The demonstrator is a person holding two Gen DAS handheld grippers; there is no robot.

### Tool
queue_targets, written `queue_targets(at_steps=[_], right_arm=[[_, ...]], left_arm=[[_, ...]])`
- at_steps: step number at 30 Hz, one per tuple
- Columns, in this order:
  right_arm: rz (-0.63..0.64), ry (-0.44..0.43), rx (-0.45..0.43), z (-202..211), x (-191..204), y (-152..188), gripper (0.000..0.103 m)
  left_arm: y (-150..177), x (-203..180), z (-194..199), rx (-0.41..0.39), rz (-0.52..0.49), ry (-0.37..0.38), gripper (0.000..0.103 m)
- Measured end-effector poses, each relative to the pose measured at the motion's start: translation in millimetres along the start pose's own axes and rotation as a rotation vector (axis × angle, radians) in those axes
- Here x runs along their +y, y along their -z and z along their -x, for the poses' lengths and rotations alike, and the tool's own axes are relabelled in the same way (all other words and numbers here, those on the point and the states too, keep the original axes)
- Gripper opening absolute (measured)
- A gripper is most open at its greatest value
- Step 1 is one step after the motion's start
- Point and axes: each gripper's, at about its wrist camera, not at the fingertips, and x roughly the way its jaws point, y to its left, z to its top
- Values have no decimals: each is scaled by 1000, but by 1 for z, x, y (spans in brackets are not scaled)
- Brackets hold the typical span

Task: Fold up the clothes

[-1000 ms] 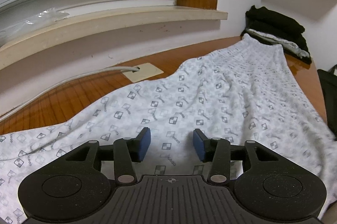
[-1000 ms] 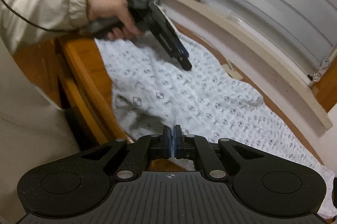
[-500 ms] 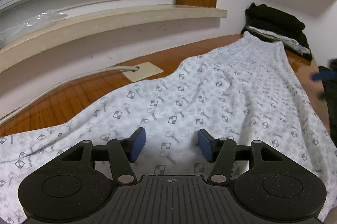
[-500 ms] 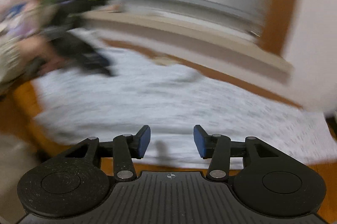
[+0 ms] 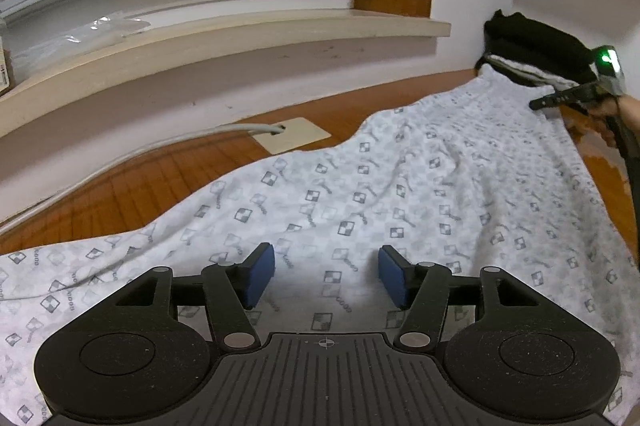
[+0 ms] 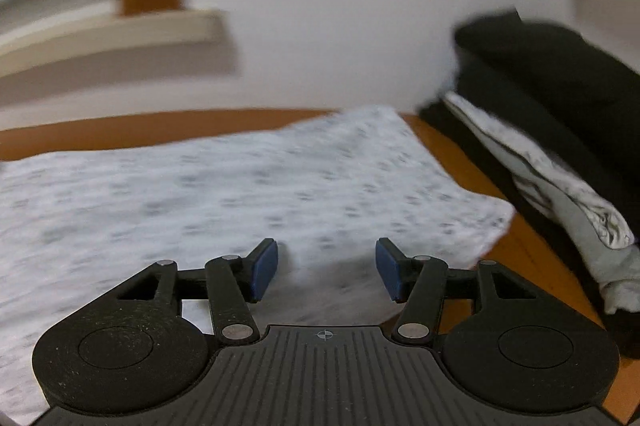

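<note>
A white garment (image 5: 400, 193) printed with small grey checker marks lies spread along the wooden table (image 5: 132, 181). My left gripper (image 5: 326, 276) hovers low over its near part, open, blue pads apart with only cloth beneath. The same garment (image 6: 240, 193) appears blurred in the right wrist view, its far corner toward the right. There my right gripper (image 6: 326, 272) is open just above it, holding nothing. From the left wrist view that right gripper (image 5: 538, 103) shows at the garment's far right end, held by a hand (image 5: 616, 115).
A pile of folded black and grey clothes (image 6: 560, 129) sits at the table's far right end, close to the garment's corner. A window sill (image 5: 200, 45) and wall run along the back. A grey cable (image 5: 180, 141) enters a beige plate (image 5: 296, 137) on the table.
My right gripper let go, opened and swung from the garment's near side to its far end by the clothes pile. My left gripper opened a little wider and barely moved.
</note>
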Motion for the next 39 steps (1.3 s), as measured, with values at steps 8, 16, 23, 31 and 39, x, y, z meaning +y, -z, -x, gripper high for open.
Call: queue_targets(at_steps=[8, 16, 23, 31, 39], right_arm=[[-77, -20, 51, -3, -41, 7, 60], [-124, 101, 40, 27, -79, 38, 60], [-19, 109, 19, 35, -44, 29, 61], [47, -203, -7, 42, 31, 28, 61], [5, -162, -3, 30, 16, 25, 66]], left_arm=[[1, 2, 1, -2, 9, 3, 68], [1, 21, 12, -28, 53, -36, 76], [12, 76, 45, 5, 12, -119, 70], [26, 122, 43, 14, 105, -149, 63], [23, 140, 40, 9, 135, -210, 62]])
